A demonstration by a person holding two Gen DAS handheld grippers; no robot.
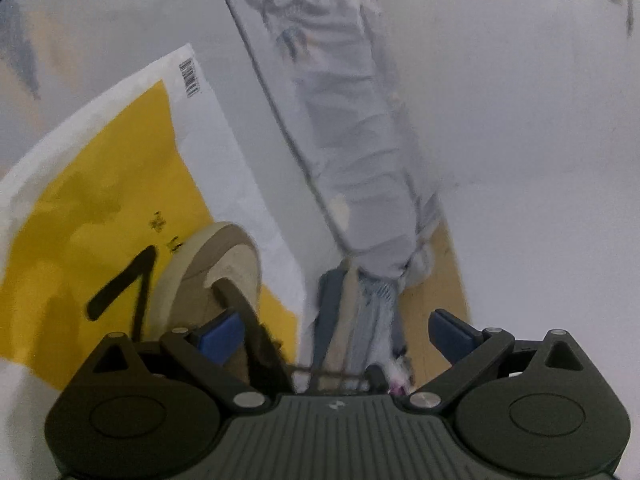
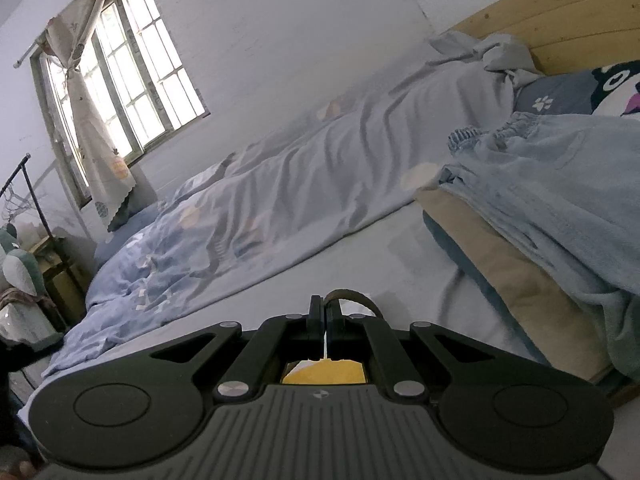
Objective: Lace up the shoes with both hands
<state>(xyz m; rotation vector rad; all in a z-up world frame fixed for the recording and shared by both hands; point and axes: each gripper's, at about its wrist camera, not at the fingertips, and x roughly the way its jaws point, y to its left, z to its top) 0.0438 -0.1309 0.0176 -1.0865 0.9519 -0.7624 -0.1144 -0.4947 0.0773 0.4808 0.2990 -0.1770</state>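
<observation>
In the blurred left wrist view, a beige shoe (image 1: 216, 276) lies on a yellow and white sheet (image 1: 100, 208). A dark brown lace (image 1: 248, 320) rises from the shoe and passes close by the left blue pad (image 1: 222, 334). My left gripper (image 1: 336, 324) is open, its pads far apart with nothing pressed between them. In the right wrist view, my right gripper (image 2: 325, 314) is shut, and a loop of brown lace (image 2: 356, 298) comes out at its fingertips. A patch of the yellow sheet (image 2: 324, 374) shows under its fingers; the shoe is hidden there.
A bed with a rumpled grey-blue quilt (image 2: 280, 184) fills the room ahead. Folded light blue clothes (image 2: 560, 184) lie on a pillow (image 2: 500, 272) at the right, by a wooden headboard (image 2: 560, 12). A window with a curtain (image 2: 120, 68) is at the left.
</observation>
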